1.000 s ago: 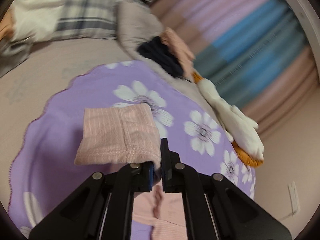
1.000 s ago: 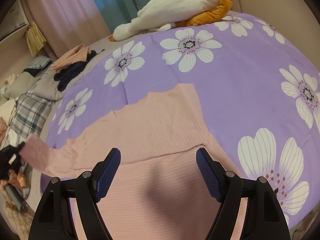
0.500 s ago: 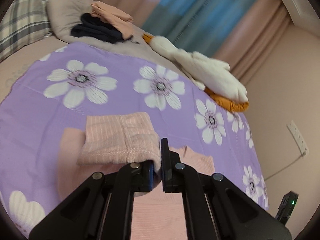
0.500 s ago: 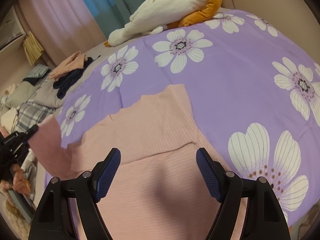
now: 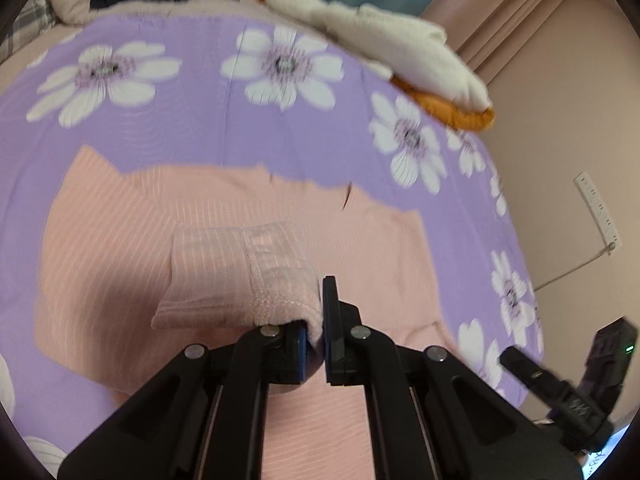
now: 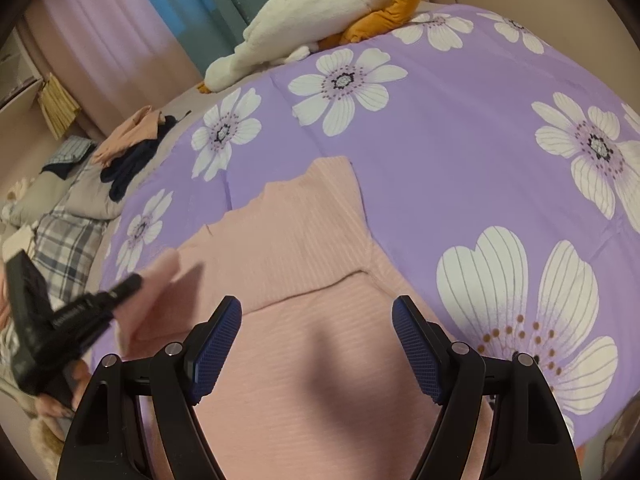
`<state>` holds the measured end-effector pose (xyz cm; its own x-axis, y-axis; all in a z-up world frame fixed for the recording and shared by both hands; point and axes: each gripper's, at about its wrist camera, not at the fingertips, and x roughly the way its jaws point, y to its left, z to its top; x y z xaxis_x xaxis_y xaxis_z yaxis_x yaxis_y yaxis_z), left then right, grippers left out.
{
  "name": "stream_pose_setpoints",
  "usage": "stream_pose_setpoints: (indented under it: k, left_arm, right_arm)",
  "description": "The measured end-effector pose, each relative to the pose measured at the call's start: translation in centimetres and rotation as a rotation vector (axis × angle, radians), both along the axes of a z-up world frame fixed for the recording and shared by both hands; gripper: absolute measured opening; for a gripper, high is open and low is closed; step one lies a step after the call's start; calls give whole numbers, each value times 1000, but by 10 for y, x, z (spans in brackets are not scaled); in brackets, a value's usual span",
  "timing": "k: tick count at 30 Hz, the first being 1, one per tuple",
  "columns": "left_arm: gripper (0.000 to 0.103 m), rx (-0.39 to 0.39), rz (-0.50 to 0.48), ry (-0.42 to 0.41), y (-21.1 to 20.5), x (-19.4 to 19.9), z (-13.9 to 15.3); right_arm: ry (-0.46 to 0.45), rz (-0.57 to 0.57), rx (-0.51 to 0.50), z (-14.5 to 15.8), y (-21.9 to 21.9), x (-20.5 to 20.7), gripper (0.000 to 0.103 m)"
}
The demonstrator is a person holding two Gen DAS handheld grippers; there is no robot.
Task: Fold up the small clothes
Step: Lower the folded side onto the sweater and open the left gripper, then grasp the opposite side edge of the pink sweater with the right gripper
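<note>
One sleeve cuff (image 5: pixel 244 276) is pinched by the left gripper (image 5: pixel 314 344), held over the pink sweater (image 5: pixel 132 216) toward twelve o'clock for folding inward; the right gripper (image 6: pixel 316 344) is kept spread, empty.

Black hand-held gripper (image 6: pixel 316 344), blue ribbed pads (image 6: pixel 216 344), silver screws

I am working in a home bedroom. Evidence: a bed under a purple floral bedspread (image 6: pixel 460 152), a plaid pillow (image 6: pixel 68 248) far left, window curtains (image 6: pixel 132 36) beyond, and a white-and-orange plush toy (image 6: pixel 320 20) at the far edge.
</note>
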<state>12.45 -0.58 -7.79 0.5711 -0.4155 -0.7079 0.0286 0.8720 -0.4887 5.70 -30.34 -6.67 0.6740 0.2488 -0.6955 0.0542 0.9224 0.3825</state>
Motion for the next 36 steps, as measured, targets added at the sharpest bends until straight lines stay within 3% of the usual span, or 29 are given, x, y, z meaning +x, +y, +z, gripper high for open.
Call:
stream_pose_setpoints:
  k: [8, 15, 17, 19, 22, 27, 32, 36]
  left_arm:
    - [4, 2, 0, 150, -7, -5, -51]
    - [9, -10, 5, 154, -6, -8, -58]
    - [20, -24, -6, 159, -4, -12, -56]
    - [43, -53, -8, 158, 2, -18, -48]
    - [62, -93, 11, 129, 21, -35, -31]
    - [63, -81, 126, 101, 71, -65, -13]
    - [61, 24, 295, 140, 118, -88, -11]
    - [51, 54, 385, 171, 144, -101, -16]
  right_arm:
    - [12, -7, 8, -4, -10, -5, 77]
    - [24, -7, 16, -8, -14, -5, 77]
    - [30, -6, 14, -9, -13, -4, 77]
    - [34, 2, 12, -10, -11, -4, 77]
    - [37, 22, 0, -9, -6, -3, 77]
    - [35, 73, -31, -5, 11, 5, 77]
    - [8, 173, -101, 5, 52, 16, 77]
    - [7, 293, -149, 7, 99, 27, 77]
